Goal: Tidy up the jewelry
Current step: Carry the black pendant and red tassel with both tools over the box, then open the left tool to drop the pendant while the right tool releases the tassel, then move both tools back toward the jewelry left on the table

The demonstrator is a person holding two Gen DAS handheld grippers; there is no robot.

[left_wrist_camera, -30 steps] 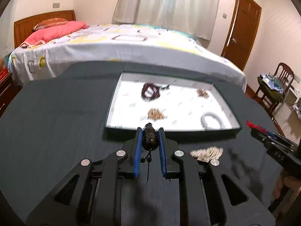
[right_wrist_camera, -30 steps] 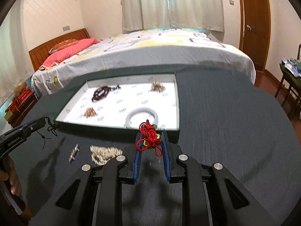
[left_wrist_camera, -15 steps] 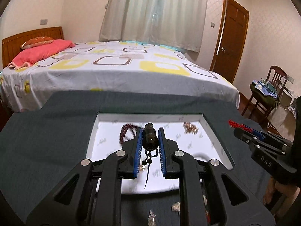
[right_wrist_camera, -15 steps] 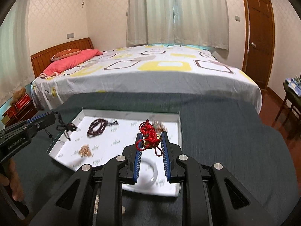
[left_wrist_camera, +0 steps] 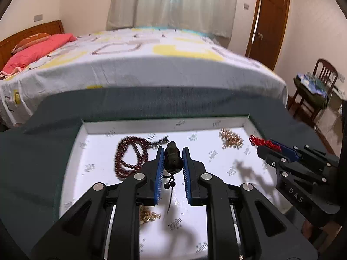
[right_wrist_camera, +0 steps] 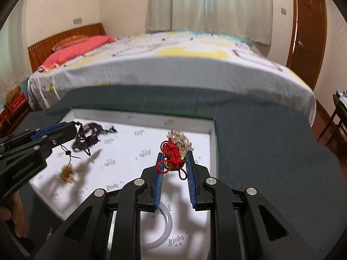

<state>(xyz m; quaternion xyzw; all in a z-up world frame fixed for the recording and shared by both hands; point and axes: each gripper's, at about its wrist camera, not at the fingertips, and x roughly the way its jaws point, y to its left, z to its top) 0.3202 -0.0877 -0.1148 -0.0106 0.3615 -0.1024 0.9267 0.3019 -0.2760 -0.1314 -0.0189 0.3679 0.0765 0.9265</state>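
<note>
My left gripper (left_wrist_camera: 172,151) is shut on a dark bead pendant (left_wrist_camera: 172,159) whose thin cord dangles over the white tray (left_wrist_camera: 130,127). My right gripper (right_wrist_camera: 174,158) is shut on a red knotted cord charm (right_wrist_camera: 172,155) with gold pieces, hanging over the tray's right part (right_wrist_camera: 213,138). In the tray lie a dark red bead bracelet (left_wrist_camera: 128,158), a rose-gold chain pile (left_wrist_camera: 231,138), a gold chain (left_wrist_camera: 148,215) and a white bangle (right_wrist_camera: 167,234). The right gripper (left_wrist_camera: 263,144) shows at the right edge of the left wrist view; the left gripper (right_wrist_camera: 74,127) shows at the left of the right wrist view.
The tray sits on a dark green cloth-covered table (right_wrist_camera: 271,151). A bed (left_wrist_camera: 151,65) with a patterned cover stands just beyond the table's far edge. A wooden door (left_wrist_camera: 271,21) and a chair (left_wrist_camera: 314,91) are at the right. A person's hand (right_wrist_camera: 15,208) holds the left gripper.
Both grippers have moved forward from the table's near side to hang over the tray, each still holding its piece. The loose items on the cloth have dropped out of view.
</note>
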